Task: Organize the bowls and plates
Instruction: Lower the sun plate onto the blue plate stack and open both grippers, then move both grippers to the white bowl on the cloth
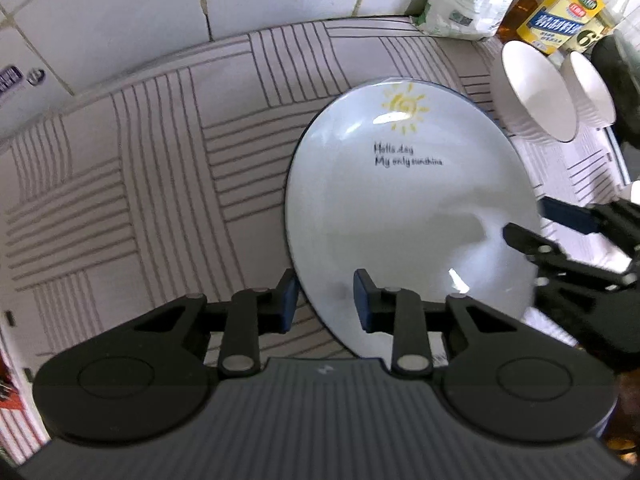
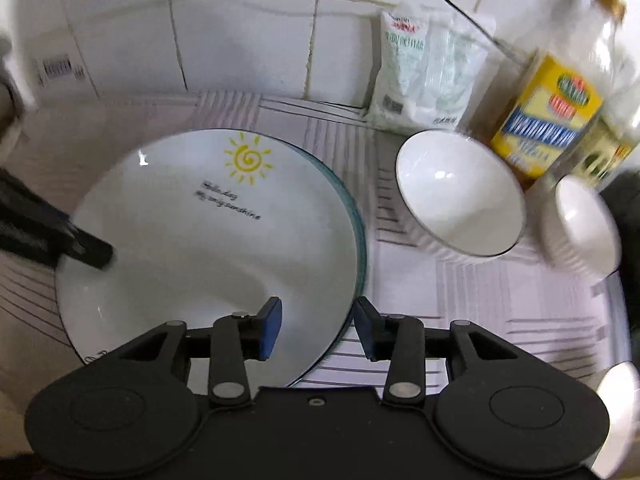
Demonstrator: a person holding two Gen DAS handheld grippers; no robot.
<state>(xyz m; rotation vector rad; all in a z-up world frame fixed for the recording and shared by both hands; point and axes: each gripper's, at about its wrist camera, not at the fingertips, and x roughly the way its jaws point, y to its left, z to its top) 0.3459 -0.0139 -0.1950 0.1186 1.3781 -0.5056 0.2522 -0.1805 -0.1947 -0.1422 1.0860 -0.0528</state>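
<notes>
A white plate (image 1: 400, 216) with a yellow sun and black writing lies on the patterned counter; it also shows in the right wrist view (image 2: 208, 240), where a second rim shows under its right edge. My left gripper (image 1: 326, 300) is open, its jaws straddling the plate's near left rim. My right gripper (image 2: 316, 328) is open, its jaws straddling the plate's near right rim; it also shows in the left wrist view (image 1: 532, 220). Two white bowls stand to the right, one larger (image 2: 460, 196) (image 1: 536, 92) and one smaller (image 2: 584, 228) (image 1: 590, 88).
A white bag (image 2: 424, 68), a yellow-labelled bottle (image 2: 548, 116) and a clear bottle (image 2: 608, 40) stand against the tiled wall behind the bowls. A dark object (image 1: 620, 80) sits at the far right. The patterned counter (image 1: 160, 184) extends left of the plate.
</notes>
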